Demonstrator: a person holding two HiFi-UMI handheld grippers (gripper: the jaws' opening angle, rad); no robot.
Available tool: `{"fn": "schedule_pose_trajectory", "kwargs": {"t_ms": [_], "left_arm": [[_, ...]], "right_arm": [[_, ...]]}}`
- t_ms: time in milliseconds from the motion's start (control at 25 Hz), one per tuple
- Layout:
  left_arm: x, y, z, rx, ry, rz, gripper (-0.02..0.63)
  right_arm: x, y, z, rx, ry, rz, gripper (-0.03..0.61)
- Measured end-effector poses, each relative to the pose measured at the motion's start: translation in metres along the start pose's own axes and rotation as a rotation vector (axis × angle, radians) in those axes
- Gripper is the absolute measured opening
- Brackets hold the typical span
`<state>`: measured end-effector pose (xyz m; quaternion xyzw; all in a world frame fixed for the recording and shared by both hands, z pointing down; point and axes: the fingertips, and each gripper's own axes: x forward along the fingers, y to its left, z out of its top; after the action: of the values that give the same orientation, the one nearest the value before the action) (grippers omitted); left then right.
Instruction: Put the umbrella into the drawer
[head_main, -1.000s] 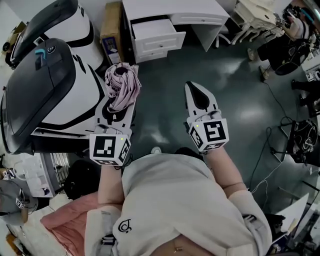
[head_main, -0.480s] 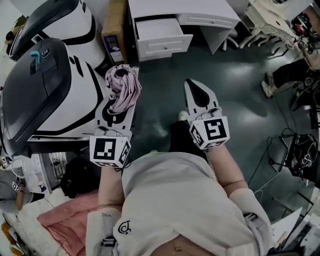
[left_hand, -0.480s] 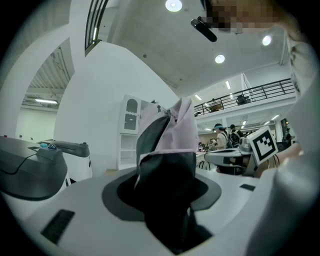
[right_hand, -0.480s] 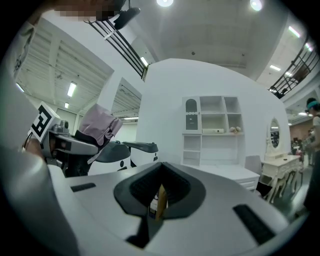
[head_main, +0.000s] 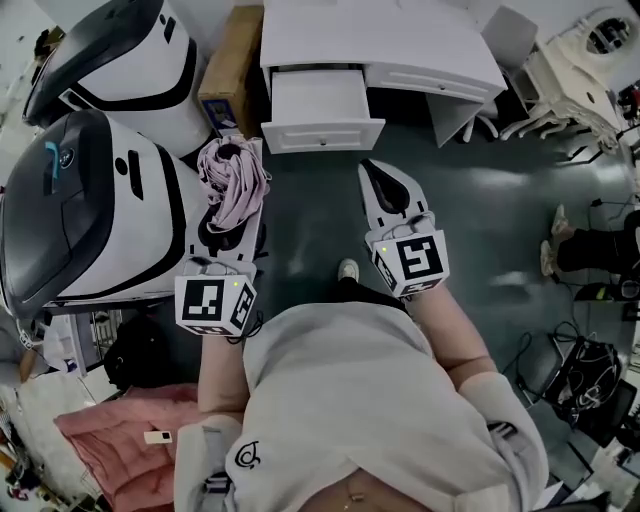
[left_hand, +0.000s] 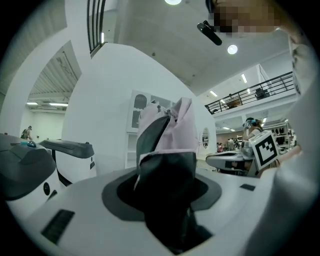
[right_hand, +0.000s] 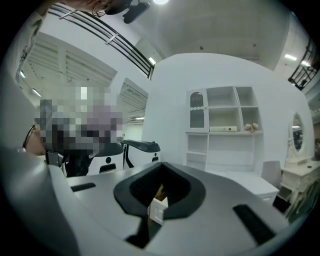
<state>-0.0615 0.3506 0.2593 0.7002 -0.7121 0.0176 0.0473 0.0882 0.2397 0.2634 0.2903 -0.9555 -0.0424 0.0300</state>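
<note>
A folded pink umbrella (head_main: 236, 182) is clamped in my left gripper (head_main: 232, 200), which is shut on it at chest height; in the left gripper view the umbrella (left_hand: 169, 131) rises between the dark pads and hides what lies straight ahead. My right gripper (head_main: 383, 186) is held level beside it, shut with nothing in it, and only a thin slit shows between the pads of the right gripper (right_hand: 156, 200). Ahead, the top drawer (head_main: 322, 104) of a white desk (head_main: 400, 40) is pulled open, and what I can see of it holds nothing.
Large white-and-black machines (head_main: 90, 200) stand close on the left. A cardboard box (head_main: 232, 60) leans beside the desk. White furniture (head_main: 580, 60), someone's legs (head_main: 590, 250) and cables (head_main: 590, 370) lie to the right. Pink fabric (head_main: 110, 440) is behind me on the left.
Both grippers have travelled forward toward the desk, and the open drawer is now nearer and more centred. The umbrella stays in the left gripper; the right stays shut.
</note>
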Motion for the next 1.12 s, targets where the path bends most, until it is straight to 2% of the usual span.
{"fn": "schedule_pose_trajectory", "kwargs": {"t_ms": [280,600,920,1120], "left_arm": [[0.1,-0.026,0.004,-0.017,0.014,0.045,0.207],[0.181,-0.013,-0.018,-0.011,0.091,0.025,0.207],[0.291,0.031,-0.033,0.013,0.141,-0.098,0.207],[0.367,0.06,-0.058,0.037,0.224,-0.211,0.207]], "right_arm": [[0.037,-0.104,-0.01,0.043,-0.011,0.025,0.006],[0.09,-0.156,-0.031,0.067,0.021,0.021,0.006],[0.173,-0.193,-0.047,0.051,0.047,-0.045,0.006],[0.229,-0.212,-0.062,0.061,0.074,-0.09,0.006]]}}
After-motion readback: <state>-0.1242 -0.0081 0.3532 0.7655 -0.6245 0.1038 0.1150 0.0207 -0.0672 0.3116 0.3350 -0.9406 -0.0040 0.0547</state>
